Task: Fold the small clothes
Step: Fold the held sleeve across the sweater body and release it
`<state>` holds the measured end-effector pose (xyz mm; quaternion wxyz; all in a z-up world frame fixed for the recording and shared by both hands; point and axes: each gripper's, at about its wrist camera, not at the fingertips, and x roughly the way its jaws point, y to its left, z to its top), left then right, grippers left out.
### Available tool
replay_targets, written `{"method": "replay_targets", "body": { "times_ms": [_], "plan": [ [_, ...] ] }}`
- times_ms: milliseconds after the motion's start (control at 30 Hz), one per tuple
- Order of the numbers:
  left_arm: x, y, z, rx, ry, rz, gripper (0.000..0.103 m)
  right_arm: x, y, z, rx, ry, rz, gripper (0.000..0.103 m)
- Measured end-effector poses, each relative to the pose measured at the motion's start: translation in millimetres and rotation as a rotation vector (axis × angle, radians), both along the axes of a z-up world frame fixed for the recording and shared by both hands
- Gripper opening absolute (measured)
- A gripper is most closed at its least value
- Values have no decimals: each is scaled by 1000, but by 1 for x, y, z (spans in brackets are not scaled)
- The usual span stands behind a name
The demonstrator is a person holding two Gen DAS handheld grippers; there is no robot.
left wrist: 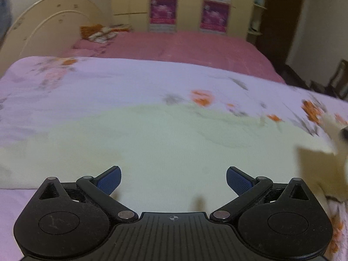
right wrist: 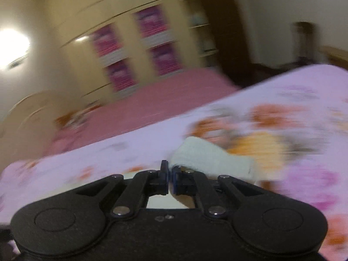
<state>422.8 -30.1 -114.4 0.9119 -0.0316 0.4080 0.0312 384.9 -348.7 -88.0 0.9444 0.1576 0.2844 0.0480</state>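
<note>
a: where's the garment at?

b: the pale cream garment (left wrist: 165,150) is spread flat on the floral sheet (left wrist: 91,82), right under my left gripper (left wrist: 173,181), which hangs spread wide with nothing in it.

a: and the right?

b: my right gripper (right wrist: 170,175) is clenched on a bunched corner of that cloth (right wrist: 208,158), lifted off the sheet. that view's blurry though.

Warm, dim indoor light; a wall lamp (right wrist: 13,43) glares at nine o'clock. Right view heavily motion-blurred, left view mildly; fisheye bends the edges.
</note>
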Motion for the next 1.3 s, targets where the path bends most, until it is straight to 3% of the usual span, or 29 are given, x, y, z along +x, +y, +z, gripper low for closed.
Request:
{"method": "replay_targets", "body": {
  "times_ms": [167, 267, 367, 500, 600, 733, 800, 967, 1067, 1167, 1300],
  "plan": [
    [2, 46, -9, -8, 9, 67, 103, 23, 111, -35, -85, 71, 255, 6],
    [5, 56, -18, -28, 24, 37, 103, 24, 156, -58, -166, 154, 377, 29],
    [6, 48, -26, -66, 33, -20, 103, 11, 172, -55, -235, 135, 439, 48],
    [3, 8, -36, -69, 36, -167, 103, -8, 137, -30, -193, 97, 365, 60],
    [2, -34, -45, -16, 2, -285, 102, -16, 96, -27, -193, 113, 248, 61],
    [5, -74, -54, 35, -35, -352, 101, -30, 55, -30, -124, 151, 118, 61],
    [8, -85, -57, 39, -46, -390, 79, -42, 43, -36, -130, 158, 88, 61],
    [12, -95, -67, 59, -63, -395, 76, -49, 21, -51, -95, 189, 32, 61],
    [-2, -92, -63, 22, -50, -439, 76, -56, 15, -53, -78, 191, 19, 61],
    [-18, -87, -60, 55, -57, -481, 76, -60, 11, -52, -68, 189, 12, 62],
    [-9, -82, -59, 57, -83, -446, 76, -58, 10, -58, -58, 203, 10, 62]
  ]
}}
